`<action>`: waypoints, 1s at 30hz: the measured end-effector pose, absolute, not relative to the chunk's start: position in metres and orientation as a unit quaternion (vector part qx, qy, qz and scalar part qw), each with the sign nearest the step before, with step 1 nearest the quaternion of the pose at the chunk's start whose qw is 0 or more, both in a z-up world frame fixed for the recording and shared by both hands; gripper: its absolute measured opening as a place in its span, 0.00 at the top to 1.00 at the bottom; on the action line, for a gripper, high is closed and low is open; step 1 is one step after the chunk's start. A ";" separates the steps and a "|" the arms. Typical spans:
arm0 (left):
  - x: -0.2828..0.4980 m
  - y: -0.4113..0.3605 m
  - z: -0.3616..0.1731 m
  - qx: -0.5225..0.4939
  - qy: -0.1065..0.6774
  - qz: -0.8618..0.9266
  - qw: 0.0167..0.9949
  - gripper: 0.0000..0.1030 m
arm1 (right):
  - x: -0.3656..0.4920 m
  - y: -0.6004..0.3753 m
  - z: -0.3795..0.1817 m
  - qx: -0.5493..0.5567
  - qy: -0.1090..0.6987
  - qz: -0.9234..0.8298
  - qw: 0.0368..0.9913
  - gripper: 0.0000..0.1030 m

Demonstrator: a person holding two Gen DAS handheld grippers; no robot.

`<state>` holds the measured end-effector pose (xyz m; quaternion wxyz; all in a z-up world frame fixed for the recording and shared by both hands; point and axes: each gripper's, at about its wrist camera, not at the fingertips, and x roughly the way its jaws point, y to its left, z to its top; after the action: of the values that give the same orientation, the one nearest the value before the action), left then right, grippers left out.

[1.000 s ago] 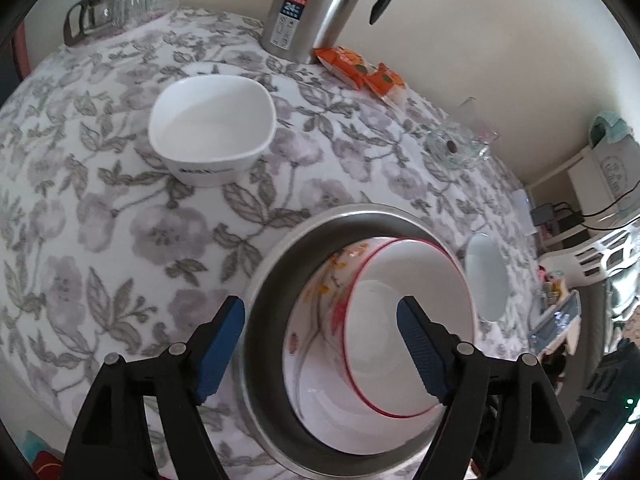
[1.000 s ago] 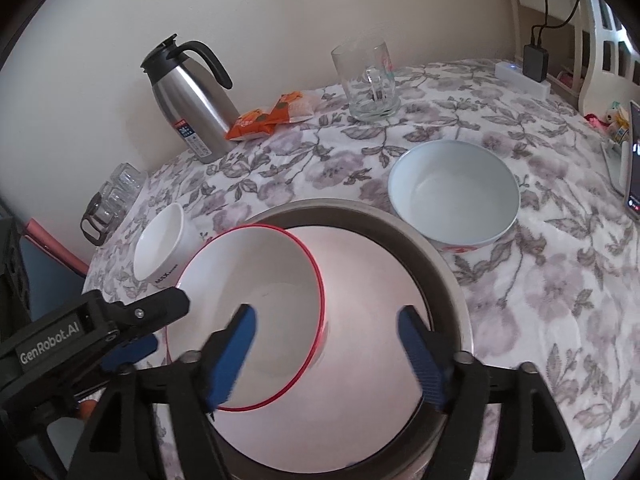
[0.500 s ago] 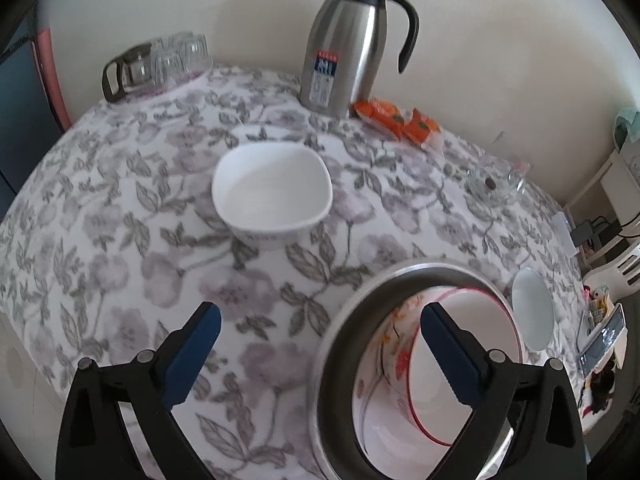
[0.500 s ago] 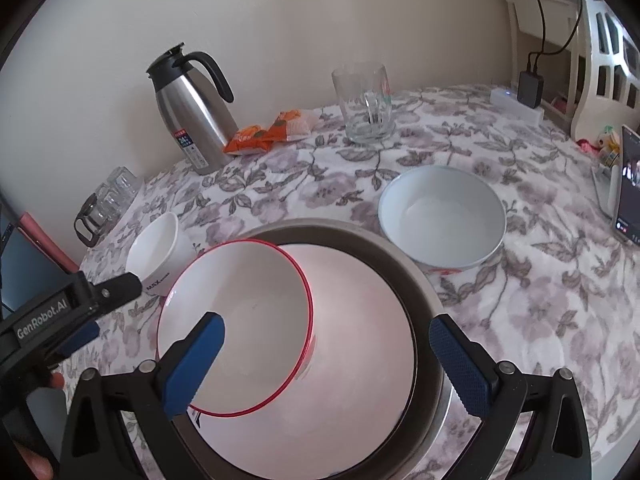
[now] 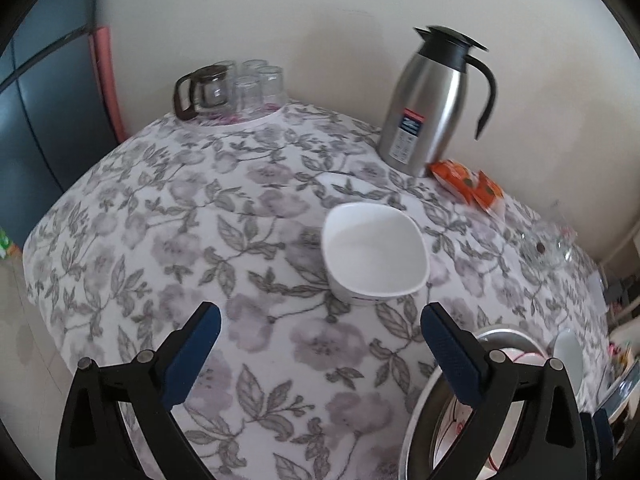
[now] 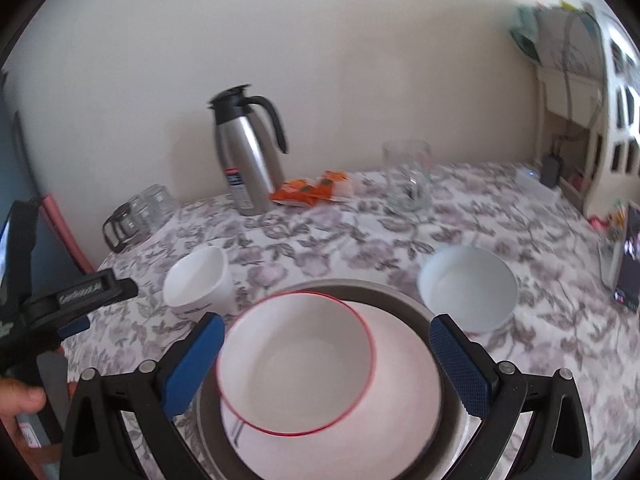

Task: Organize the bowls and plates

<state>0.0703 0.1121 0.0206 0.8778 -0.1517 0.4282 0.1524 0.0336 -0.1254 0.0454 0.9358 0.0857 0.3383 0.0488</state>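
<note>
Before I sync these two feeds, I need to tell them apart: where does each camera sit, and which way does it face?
Left wrist: on the left claw, tilted down across the floral tablecloth toward the square white bowl; its own blue-padded fingers show, open and empty.
Right wrist: on the right claw, above the red-rimmed bowl in the steel basin; own fingers, the left claw and a hand show.
Shared: square bowl, steel thermos, orange packets, basin.

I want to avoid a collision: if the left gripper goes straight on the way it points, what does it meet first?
Probably the square white bowl, ahead of the open left gripper; depth is uncertain.
</note>
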 end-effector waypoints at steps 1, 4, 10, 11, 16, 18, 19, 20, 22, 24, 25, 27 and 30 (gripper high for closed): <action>0.070 0.117 0.021 -0.158 0.429 0.155 0.876 0.03 | 0.032 -0.121 0.047 0.081 0.335 0.054 0.937 0.00; 0.067 0.130 0.020 -0.171 0.432 0.171 0.869 0.03 | 0.028 -0.105 0.048 0.077 0.329 0.074 0.938 0.00; 0.056 0.166 0.016 -0.216 0.433 0.204 0.851 0.03 | 0.028 -0.065 0.046 0.042 0.332 0.120 0.935 0.00; 0.055 0.171 0.016 -0.220 0.432 0.209 0.850 0.03 | 0.028 -0.059 0.045 0.034 0.332 0.126 0.934 0.00; 0.050 0.190 0.017 -0.219 0.429 0.228 0.846 0.03 | 0.031 -0.030 0.043 0.013 0.335 0.151 0.930 0.00; 0.049 0.198 0.015 -0.224 0.430 0.230 0.844 0.03 | 0.033 -0.020 0.040 0.007 0.336 0.155 0.929 0.00; 0.049 0.202 0.014 -0.228 0.431 0.232 0.842 0.03 | 0.034 -0.017 0.040 0.006 0.337 0.156 0.928 0.00; 0.048 0.206 0.013 -0.233 0.431 0.233 0.840 0.03 | 0.036 -0.013 0.038 0.007 0.341 0.158 0.927 0.00; 0.047 0.214 0.010 -0.245 0.432 0.237 0.835 0.03 | 0.040 -0.009 0.036 0.014 0.347 0.161 0.924 0.00; 0.046 0.223 0.007 -0.258 0.430 0.239 0.831 0.03 | 0.044 -0.007 0.034 0.022 0.352 0.162 0.922 0.00; 0.045 0.225 0.007 -0.262 0.430 0.239 0.830 0.03 | 0.045 -0.007 0.033 0.026 0.354 0.160 0.921 0.00; 0.045 0.232 0.008 -0.277 0.423 0.236 0.830 0.03 | 0.050 -0.007 0.030 0.038 0.360 0.159 0.918 0.00; 0.046 0.237 0.011 -0.292 0.407 0.229 0.835 0.03 | 0.058 -0.006 0.026 0.047 0.371 0.159 0.914 0.00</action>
<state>0.0457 0.2366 0.0107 0.8347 -0.2917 0.4069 0.2293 0.0575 -0.0064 0.0260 0.9135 0.0475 0.3712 0.1594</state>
